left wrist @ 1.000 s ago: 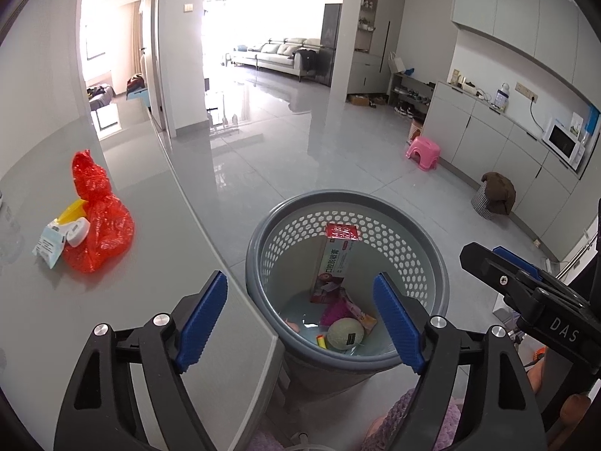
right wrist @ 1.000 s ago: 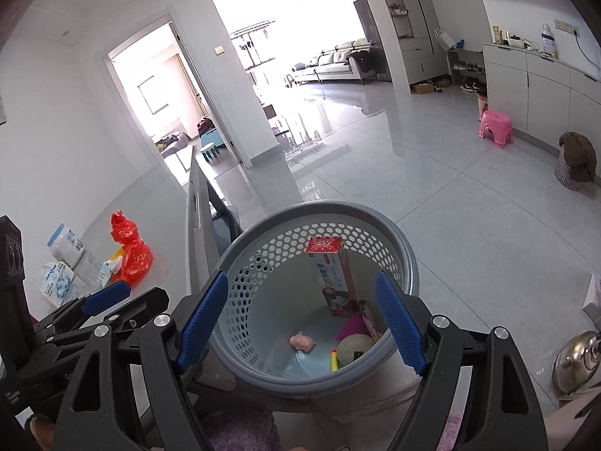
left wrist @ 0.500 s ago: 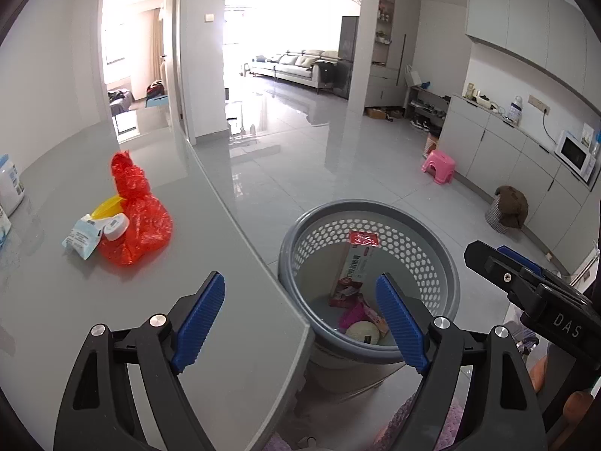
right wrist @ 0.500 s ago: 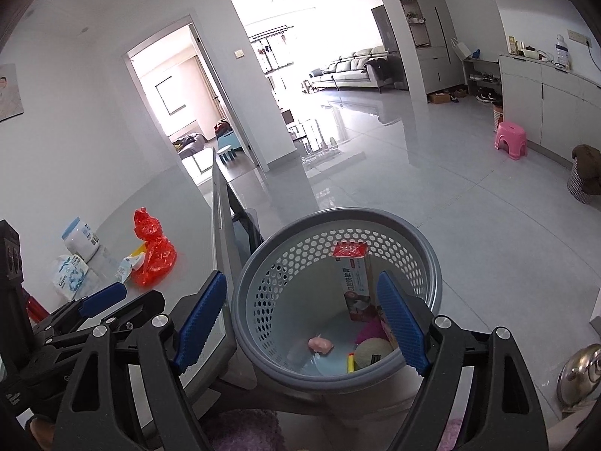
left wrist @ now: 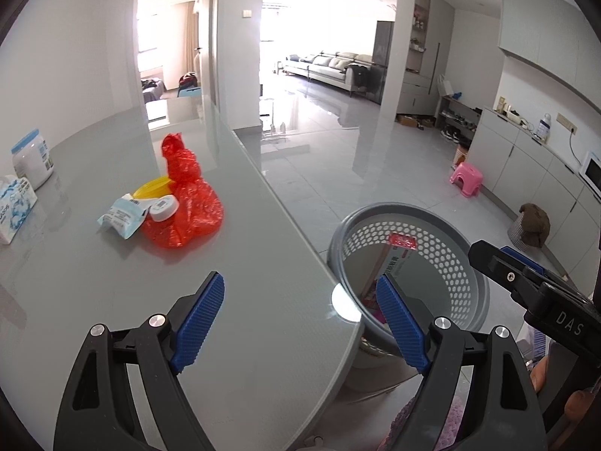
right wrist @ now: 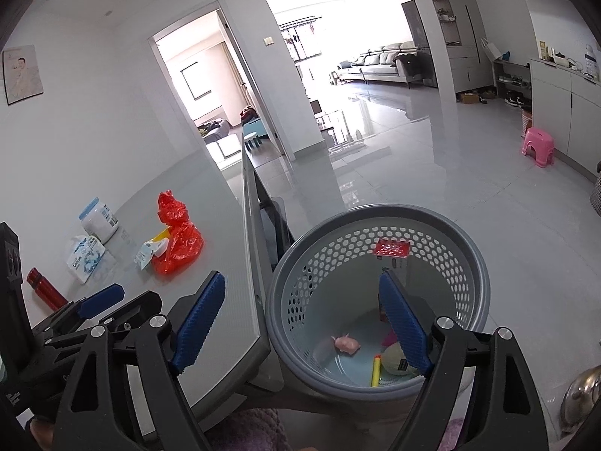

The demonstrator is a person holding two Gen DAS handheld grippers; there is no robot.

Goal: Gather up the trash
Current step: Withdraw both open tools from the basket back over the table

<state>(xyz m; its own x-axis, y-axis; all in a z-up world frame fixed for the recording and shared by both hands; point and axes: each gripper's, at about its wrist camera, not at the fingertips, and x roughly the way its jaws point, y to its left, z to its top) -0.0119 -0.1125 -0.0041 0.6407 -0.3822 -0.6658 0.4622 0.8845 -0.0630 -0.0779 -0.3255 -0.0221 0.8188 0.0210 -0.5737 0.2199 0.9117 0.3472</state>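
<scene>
Left tool (left wrist: 300, 323) and right tool (right wrist: 302, 325), both wide and empty, between drops: next comes reaching across the desk (left wrist: 94, 293) for the red bag (left wrist: 186, 203), bound for the basket (right wrist: 379, 297).

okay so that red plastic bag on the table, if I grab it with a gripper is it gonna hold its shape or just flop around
The red bag looks like thin, crinkled film knotted at the top, so it will probably sag and deform when lifted. It seems light for its bulk. Its glossy surface may slip between pads; pinching the twisted neck looks safer. The small wrapper and white cap leaning on it may shift.
</scene>
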